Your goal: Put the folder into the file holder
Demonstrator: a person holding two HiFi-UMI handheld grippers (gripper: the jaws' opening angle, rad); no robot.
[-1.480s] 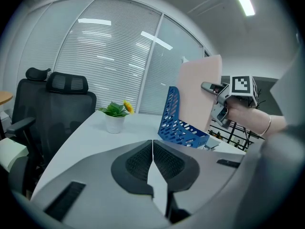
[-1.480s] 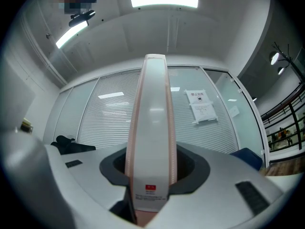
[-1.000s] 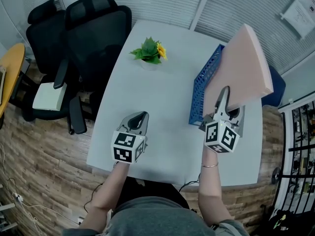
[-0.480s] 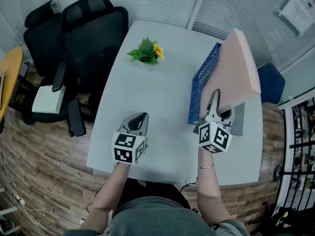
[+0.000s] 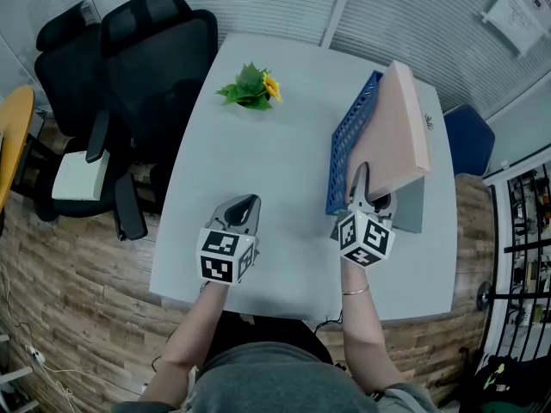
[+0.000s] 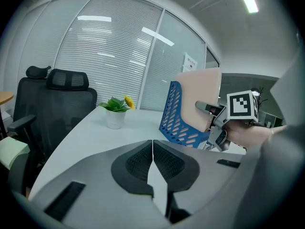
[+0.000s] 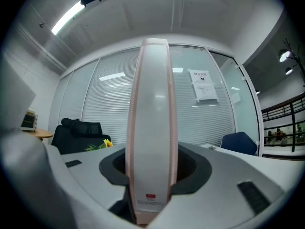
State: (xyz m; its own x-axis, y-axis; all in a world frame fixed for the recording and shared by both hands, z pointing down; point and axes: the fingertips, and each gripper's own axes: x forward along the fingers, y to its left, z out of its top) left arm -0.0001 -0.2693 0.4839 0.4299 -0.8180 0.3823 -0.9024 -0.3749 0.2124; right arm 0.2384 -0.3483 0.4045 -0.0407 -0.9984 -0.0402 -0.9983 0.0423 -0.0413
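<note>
**Folder turned on edge at the blue holder**

Since a second ago the pink folder [image 5: 398, 123] has swung from a broad, tilted face to nearly on edge. It has also shifted left with the right gripper [image 5: 362, 179], closing on the blue file holder [image 5: 348, 149]. The left gripper has not moved.

At far left the black office chair [image 5: 159, 54] stands off the table [image 5: 267, 170], clear of the work. The potted plant [image 5: 251, 89] sits at the table's far side, well apart from the holder.

The left gripper [image 5: 247, 205] hovers over the near left of the table. Its jaws are pressed together with nothing between them, probably parked to leave the middle free.

The file holder stands right of centre, its mesh wall running near to far. The folder is just right of that wall. From the left gripper view its lower part shows through the mesh slots. I cannot tell whether it is seated at the bottom.

The right gripper clamps the folder's near spine, a pad on each side. That grip keeps it upright, which looks right for sliding it down edge-first.

A grey panel [image 5: 411, 212] lies just right of the folder's near end. Beyond it come the table's right edge and a blue chair [image 5: 469, 140], so room on that side is tight. To the left of the holder the table is open.
</note>
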